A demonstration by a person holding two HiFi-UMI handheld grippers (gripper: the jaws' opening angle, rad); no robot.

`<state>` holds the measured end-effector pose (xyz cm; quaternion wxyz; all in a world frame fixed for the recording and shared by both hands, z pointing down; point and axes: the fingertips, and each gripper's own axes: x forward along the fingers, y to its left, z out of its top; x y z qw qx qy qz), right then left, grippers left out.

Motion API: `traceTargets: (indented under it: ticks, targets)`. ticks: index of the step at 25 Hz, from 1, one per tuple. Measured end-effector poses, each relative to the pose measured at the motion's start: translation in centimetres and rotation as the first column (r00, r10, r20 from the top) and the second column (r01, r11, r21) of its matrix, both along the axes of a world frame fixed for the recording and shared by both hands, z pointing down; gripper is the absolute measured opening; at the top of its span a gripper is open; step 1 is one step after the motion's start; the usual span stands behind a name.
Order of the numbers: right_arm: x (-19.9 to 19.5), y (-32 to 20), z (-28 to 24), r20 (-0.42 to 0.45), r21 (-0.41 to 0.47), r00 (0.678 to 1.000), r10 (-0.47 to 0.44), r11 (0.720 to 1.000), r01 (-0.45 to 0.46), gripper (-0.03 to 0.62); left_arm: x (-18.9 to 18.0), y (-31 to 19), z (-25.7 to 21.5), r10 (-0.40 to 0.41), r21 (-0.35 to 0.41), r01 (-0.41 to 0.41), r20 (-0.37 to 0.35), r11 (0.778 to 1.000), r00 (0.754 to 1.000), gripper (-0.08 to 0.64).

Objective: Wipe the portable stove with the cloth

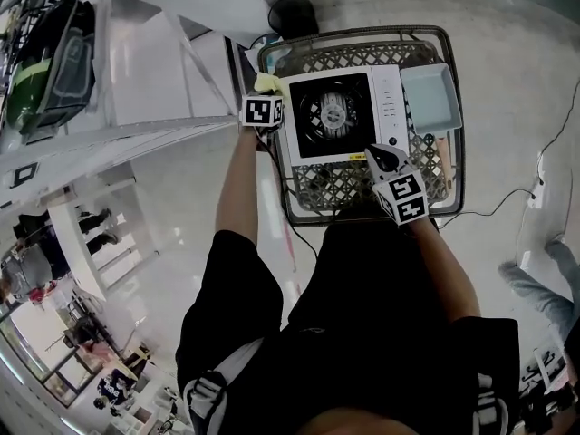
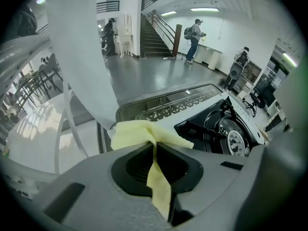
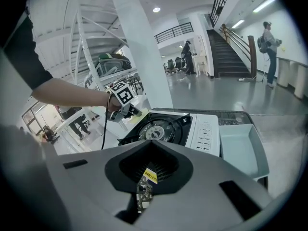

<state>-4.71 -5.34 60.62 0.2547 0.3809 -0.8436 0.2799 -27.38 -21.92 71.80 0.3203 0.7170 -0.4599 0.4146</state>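
The person's left forearm, bare below a black sleeve, reaches straight ahead, so that the left gripper [image 1: 265,98] sits at the far left corner of the portable stove [image 1: 390,107]. Its marker cube faces up toward the head camera. In the left gripper view that gripper's jaws are clamped together on a pale yellow cloth [image 2: 139,134]. The cloth bunches out beyond the tips and a strip of it trails back down through the slot. The bunched part lies just at the stove's left edge, beside the black burner well [image 2: 226,134]; whether it presses on the surface cannot be told. The right arm is bent closer to the body, and the right gripper [image 1: 384,159] points at the stove's near edge below the white control panel. In its own view its jaws stand only a narrow slit apart with nothing gripped. Through the slit a bit of black lattice and a small yellow label show. The stove lies flat across the top of a black lattice basket [image 1: 349,188], with the round burner [image 3: 156,130] in its dark left half. A pale blue-grey tray [image 1: 430,98] rests just beside its right edge.
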Motion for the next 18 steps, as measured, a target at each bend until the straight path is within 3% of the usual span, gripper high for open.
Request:
traceTargets:
  ticks: [9,18]
  targets:
    - [-0.6,0.6,-0.1,-0.005,0.006,0.999,-0.032,0.999,0.032,0.006,0.4,1.6,0.2,0.079,0.068,-0.084,0.064,0.994,0.995,0.038]
    - [-0.2,0.8,-0.4,-0.011,0.012,0.999,-0.035,0.999,0.035,0.006,1.7,2.9,-0.9,0.063,0.085,-0.062,-0.014,0.994,0.998,0.04]
